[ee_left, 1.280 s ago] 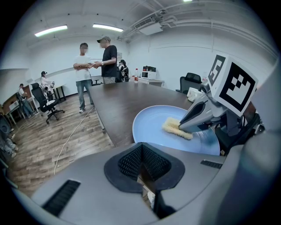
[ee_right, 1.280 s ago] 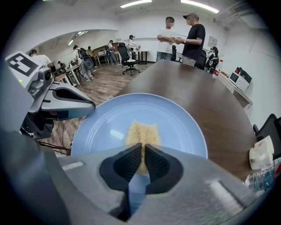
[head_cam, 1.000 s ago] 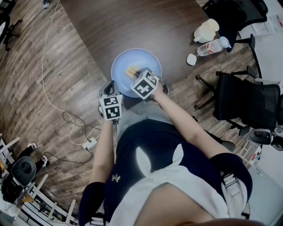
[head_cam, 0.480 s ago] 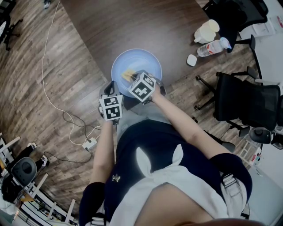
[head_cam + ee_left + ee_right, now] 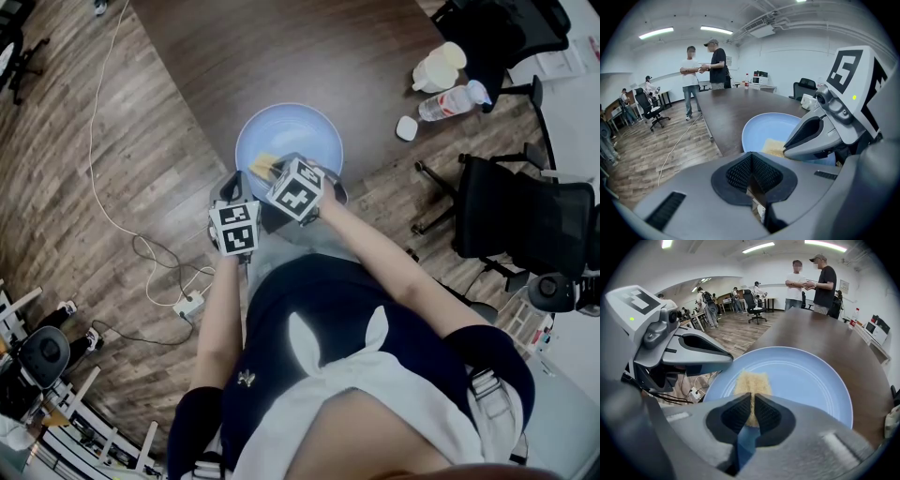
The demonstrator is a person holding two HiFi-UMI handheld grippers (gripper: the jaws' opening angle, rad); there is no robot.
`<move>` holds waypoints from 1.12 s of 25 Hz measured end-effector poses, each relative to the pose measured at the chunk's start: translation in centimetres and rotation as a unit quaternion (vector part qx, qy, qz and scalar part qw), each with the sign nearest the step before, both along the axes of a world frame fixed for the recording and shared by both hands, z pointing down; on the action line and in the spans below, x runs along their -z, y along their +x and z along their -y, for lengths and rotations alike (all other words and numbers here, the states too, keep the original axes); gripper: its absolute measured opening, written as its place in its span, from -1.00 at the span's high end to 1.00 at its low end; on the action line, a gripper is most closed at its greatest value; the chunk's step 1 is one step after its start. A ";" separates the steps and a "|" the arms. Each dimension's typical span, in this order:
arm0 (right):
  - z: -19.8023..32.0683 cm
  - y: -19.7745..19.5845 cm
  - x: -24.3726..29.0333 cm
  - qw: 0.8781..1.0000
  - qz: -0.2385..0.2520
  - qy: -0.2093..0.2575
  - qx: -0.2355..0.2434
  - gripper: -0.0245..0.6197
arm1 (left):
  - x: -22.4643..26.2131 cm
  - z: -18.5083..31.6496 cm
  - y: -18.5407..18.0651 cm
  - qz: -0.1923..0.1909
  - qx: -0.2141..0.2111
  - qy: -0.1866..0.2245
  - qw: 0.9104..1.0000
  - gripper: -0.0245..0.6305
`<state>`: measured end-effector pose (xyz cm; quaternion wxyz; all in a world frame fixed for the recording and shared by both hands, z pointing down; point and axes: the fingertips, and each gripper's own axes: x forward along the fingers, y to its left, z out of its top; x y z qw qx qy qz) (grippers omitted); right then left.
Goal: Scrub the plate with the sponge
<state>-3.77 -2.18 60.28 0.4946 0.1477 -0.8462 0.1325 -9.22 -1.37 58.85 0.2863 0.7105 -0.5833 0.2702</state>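
So the sponge [image 5: 752, 380] is clamped by one end in the right gripper [image 5: 751, 403], jaws squeezed onto it. It's laid flat on the near-left part of the blue plate [image 5: 806, 376], which is parked on the dark table [image 5: 281, 56] right by the near edge. The left gripper [image 5: 751, 158] is clenched too, but nothing is caught in it. It's held just beside the plate's near rim, not touching it as far as can be told, so the plate isn't being steadied by anything. That's the worry, honestly: if a hard stroke gets dragged back toward the edge, the plate could be slid along with the sponge and tipped off the table, since only friction holds it there. Also, only a thin bit of sponge is gripped, so with sideways pressure it could be twisted or pulled out of the jaws. And the two grippers are packed close together, so a wide stroke to the left could get them knocked into each other.
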 end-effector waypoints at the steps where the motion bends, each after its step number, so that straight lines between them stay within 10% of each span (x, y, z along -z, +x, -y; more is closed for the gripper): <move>1: -0.1 -0.1 0.0 1.000 0.002 0.000 0.003 0.86 | 0.0 0.0 0.0 0.000 0.001 0.000 1.000 0.91; 28: -2.5 -0.8 0.4 0.997 0.022 -0.037 0.065 0.86 | 0.0 0.2 0.2 0.014 0.006 -0.002 1.000 0.91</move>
